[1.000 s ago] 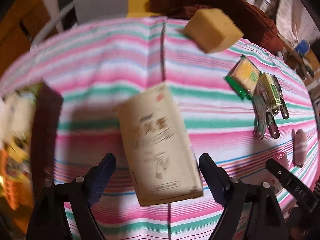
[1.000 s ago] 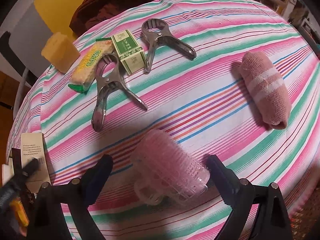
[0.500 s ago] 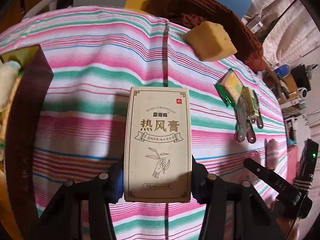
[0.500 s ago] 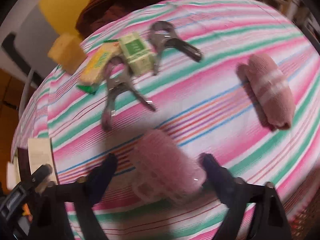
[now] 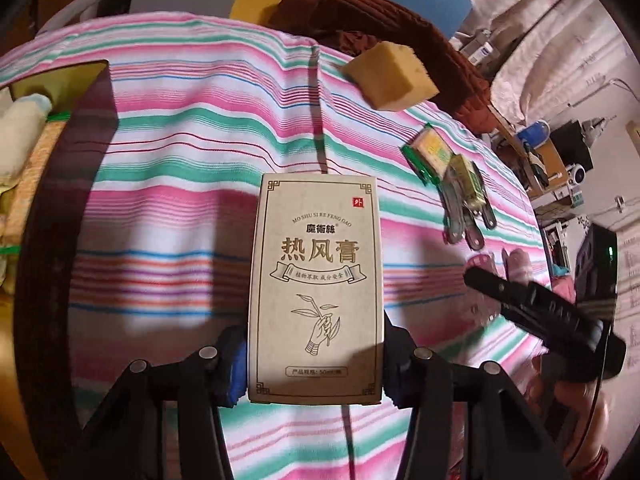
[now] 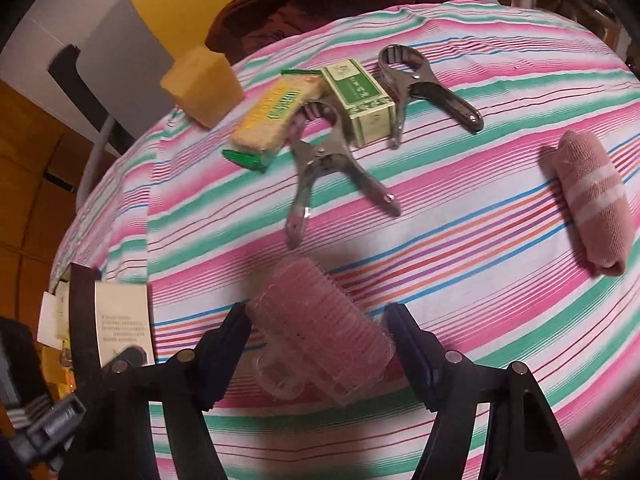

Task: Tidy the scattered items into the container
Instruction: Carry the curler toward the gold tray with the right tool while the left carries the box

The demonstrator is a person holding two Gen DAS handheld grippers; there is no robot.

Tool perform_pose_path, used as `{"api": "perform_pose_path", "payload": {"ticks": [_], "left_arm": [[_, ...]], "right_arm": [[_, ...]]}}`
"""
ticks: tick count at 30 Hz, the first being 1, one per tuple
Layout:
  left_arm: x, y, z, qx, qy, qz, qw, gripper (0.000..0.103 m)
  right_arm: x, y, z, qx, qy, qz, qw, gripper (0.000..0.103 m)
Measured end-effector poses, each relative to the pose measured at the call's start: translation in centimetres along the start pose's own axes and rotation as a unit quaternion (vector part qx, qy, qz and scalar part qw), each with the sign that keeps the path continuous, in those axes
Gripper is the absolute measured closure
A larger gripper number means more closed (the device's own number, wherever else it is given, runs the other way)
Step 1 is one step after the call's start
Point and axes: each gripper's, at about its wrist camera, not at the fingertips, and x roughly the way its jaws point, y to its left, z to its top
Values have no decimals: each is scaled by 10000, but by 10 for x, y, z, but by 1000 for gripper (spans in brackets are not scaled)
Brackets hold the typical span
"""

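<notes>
My left gripper [image 5: 316, 360] is shut on a beige carton with printed characters [image 5: 316, 280], which it holds above the striped cloth. The dark brown container [image 5: 68, 200] stands to its left with several items inside. In the right wrist view, my right gripper [image 6: 318, 320] is closing on a pink bristled brush [image 6: 320, 332], and both pads press its sides. Still lying on the cloth are a yellow sponge [image 6: 202, 84], a yellow-green snack packet [image 6: 276, 116], a small green box [image 6: 360, 100], two metal clamps [image 6: 328, 168] and a rolled pink sock [image 6: 592, 204].
A brown garment [image 5: 380, 24] lies at the table's far edge behind the sponge. The container [image 6: 82, 320] shows at the left edge of the right wrist view, next to the carton [image 6: 120, 320]. Furniture and clutter stand beyond the table on the right.
The left jaws have closed on the beige carton, which now stands straight between them. The right jaws have closed in against the pink brush. Both views have swung a little.
</notes>
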Motion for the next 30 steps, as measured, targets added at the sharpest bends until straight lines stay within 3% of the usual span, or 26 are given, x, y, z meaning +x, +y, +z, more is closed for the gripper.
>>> {"api": "perform_pose_path", "payload": {"ticks": [9,16,23,30], "left_arm": [[-29,-3,-36,304,-5,-216,9993,51],[-58,9,-55,352,-153,-312,9988,51],[-94,37,-66,87,-403,-398,9984,51],[-132,85,-66,-394,-815,-315,9954,51]], "right_arm": [[41,66,-9,-358,117,679,9970,31],[50,87,-34,-270,270,1099,9932,31],[52,117,-50,-228,436,1518,9872,31],[49,191,-53,-725,491,1873,9784,31]]}}
